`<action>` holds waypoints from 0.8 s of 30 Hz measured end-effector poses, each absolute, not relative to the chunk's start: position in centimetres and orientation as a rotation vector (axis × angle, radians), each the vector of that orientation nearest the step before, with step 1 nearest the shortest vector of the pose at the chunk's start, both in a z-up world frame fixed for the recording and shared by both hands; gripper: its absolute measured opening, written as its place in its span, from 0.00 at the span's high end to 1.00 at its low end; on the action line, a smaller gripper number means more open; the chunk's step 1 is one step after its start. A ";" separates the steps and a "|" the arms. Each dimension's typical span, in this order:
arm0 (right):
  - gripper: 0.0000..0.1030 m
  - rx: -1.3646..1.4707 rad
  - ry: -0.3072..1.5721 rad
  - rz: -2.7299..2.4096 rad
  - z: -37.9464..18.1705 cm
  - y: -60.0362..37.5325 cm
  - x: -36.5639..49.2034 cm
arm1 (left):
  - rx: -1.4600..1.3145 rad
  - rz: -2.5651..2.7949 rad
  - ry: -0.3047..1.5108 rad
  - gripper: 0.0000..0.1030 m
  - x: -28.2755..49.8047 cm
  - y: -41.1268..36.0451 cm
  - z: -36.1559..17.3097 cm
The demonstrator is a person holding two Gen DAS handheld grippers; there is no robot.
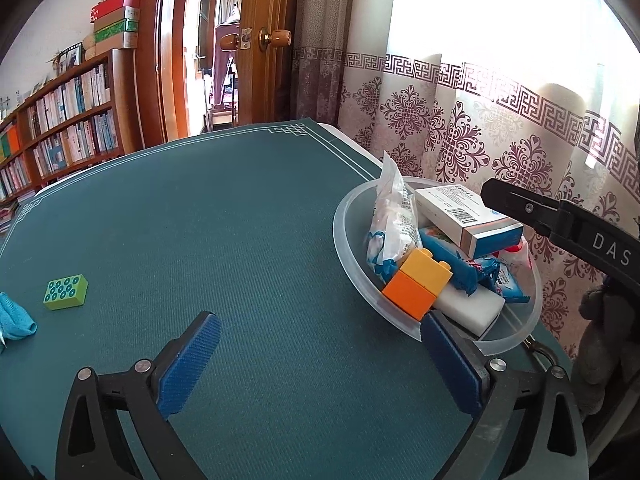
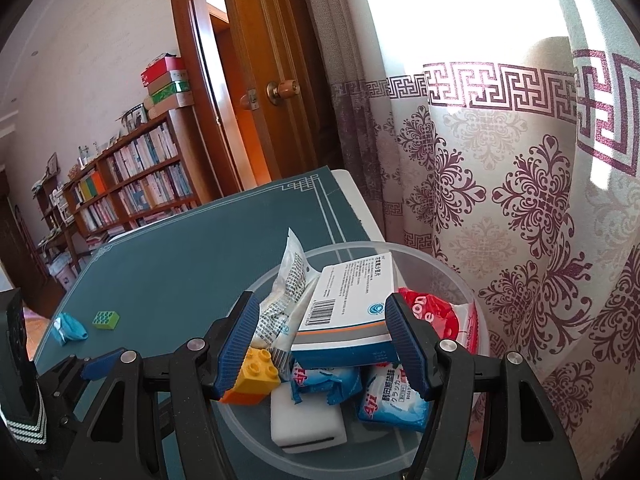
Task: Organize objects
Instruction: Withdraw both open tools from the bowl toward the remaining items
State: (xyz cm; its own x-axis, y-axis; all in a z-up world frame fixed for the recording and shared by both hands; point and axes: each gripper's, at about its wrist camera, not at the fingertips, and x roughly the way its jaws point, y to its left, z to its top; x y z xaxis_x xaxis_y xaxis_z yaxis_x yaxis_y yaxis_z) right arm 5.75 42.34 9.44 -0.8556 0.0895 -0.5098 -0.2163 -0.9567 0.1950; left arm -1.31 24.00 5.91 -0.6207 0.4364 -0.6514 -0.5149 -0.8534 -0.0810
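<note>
A clear plastic bowl [image 1: 340, 232] [image 2: 360, 246] stands at the right edge of the green table mat [image 1: 240, 220]. It holds a white medicine box [image 1: 460, 212] [image 2: 352, 300], a yellow-and-orange brick stack [image 1: 420, 280] [image 2: 256, 376], a white block [image 2: 308, 420], blue snack packets [image 2: 392, 396] and a clear bag [image 2: 288, 288]. My right gripper [image 2: 322, 340] hovers over the bowl, part open. The box lies between its fingers: the right pad is at the box's edge, the left pad stands apart from it. My left gripper [image 1: 320, 360] is wide open and empty beside the bowl.
A green brick [image 1: 66, 292] [image 2: 106, 319] and a blue cloth [image 1: 16, 316] [image 2: 70, 328] lie far left on the mat. A patterned curtain [image 2: 520, 200] hangs just behind the bowl. A wooden door [image 1: 272, 40] and bookshelves [image 1: 72, 120] stand beyond the table.
</note>
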 end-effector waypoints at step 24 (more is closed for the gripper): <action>0.32 -0.935 0.247 2.967 7.3 33.1 6.1 | -0.951 2.586 0.090 0.01 -1.7 16.2 5.7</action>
State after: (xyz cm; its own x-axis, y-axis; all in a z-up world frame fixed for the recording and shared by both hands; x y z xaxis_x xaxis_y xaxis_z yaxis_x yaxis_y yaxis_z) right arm 6.11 33.05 7.25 -0.8202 -0.0275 -0.5715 -0.0674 -0.9872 0.1444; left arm -1.71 16.17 5.75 -0.6975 0.3301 -0.6360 -0.3736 -0.9249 -0.0703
